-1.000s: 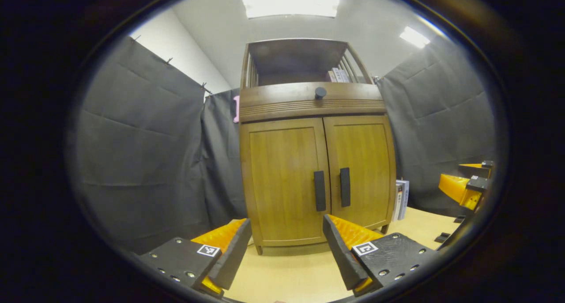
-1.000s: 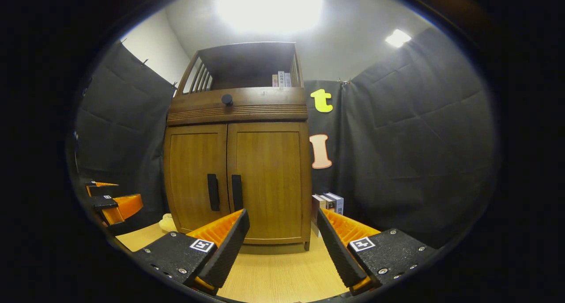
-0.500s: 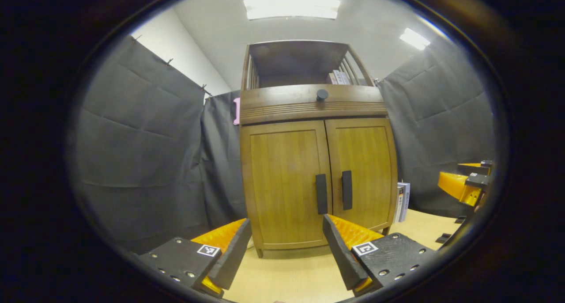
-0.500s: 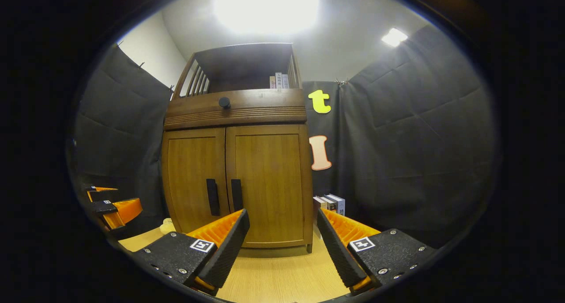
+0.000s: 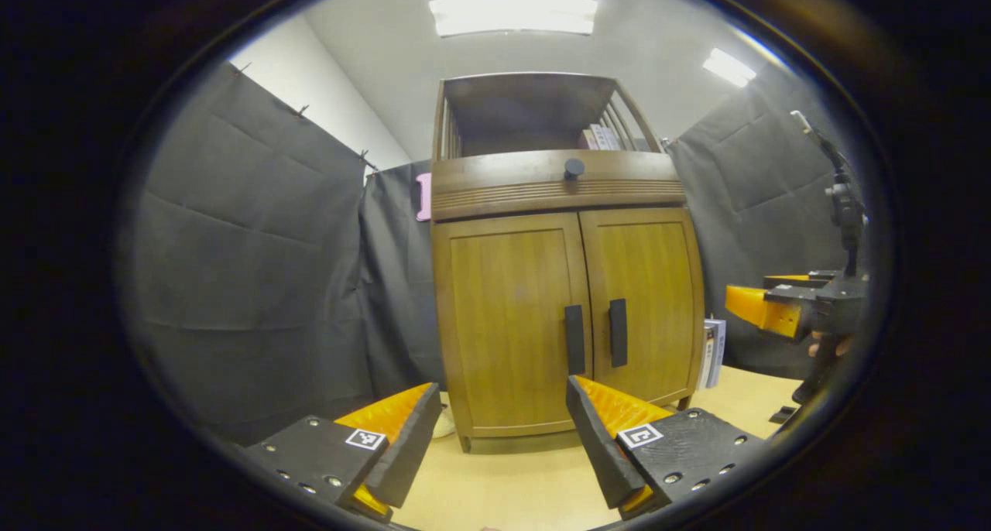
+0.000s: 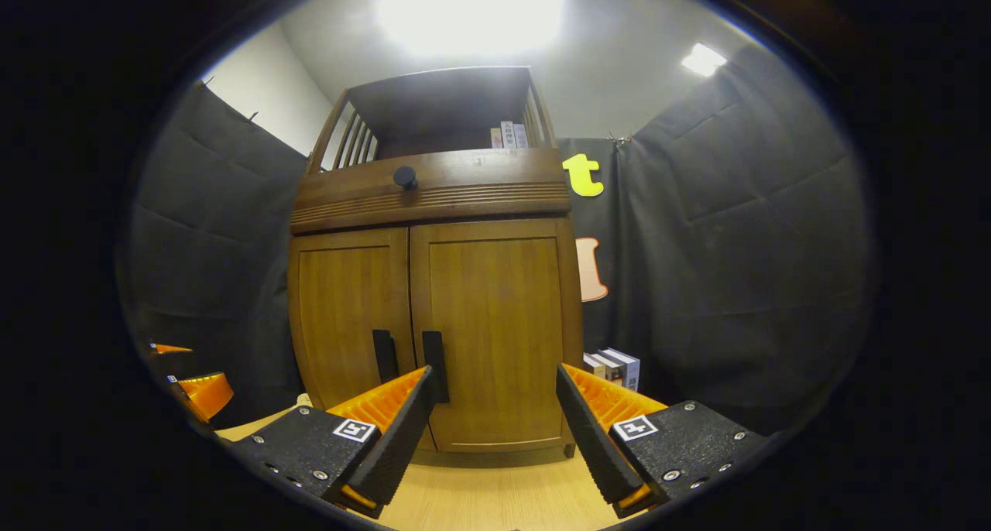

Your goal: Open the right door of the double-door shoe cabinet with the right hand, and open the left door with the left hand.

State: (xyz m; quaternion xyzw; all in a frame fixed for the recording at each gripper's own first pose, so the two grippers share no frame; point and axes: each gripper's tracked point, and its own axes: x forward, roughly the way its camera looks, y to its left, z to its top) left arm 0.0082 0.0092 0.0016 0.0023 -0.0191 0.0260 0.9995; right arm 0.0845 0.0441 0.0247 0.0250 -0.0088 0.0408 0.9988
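Observation:
The wooden shoe cabinet [image 5: 565, 314] stands ahead with both doors shut. Its left door [image 5: 507, 330] and right door [image 5: 646, 299] each carry a black vertical handle: the left handle [image 5: 574, 339] and the right handle [image 5: 617, 332], side by side at the middle seam. My left gripper [image 5: 502, 390] is open, short of the left door, holding nothing. My right gripper [image 6: 494, 375] is open too, close in front of the right door [image 6: 495, 330], its left finger overlapping the right handle [image 6: 433, 354] in that view. In the left gripper view, the right gripper [image 5: 762, 306] hovers right of the cabinet.
A drawer with a black knob [image 5: 574, 167] sits above the doors, below an open shelf holding books. More books [image 6: 615, 364] stand right of the cabinet on the pale wooden surface [image 5: 503, 484]. A small pale object [image 5: 443, 425] lies at the cabinet's lower left corner.
My right gripper has come nearer to the cabinet, whose doors now look larger in its view. The left gripper has shifted slightly. Both doors stay shut and both grippers stay open.

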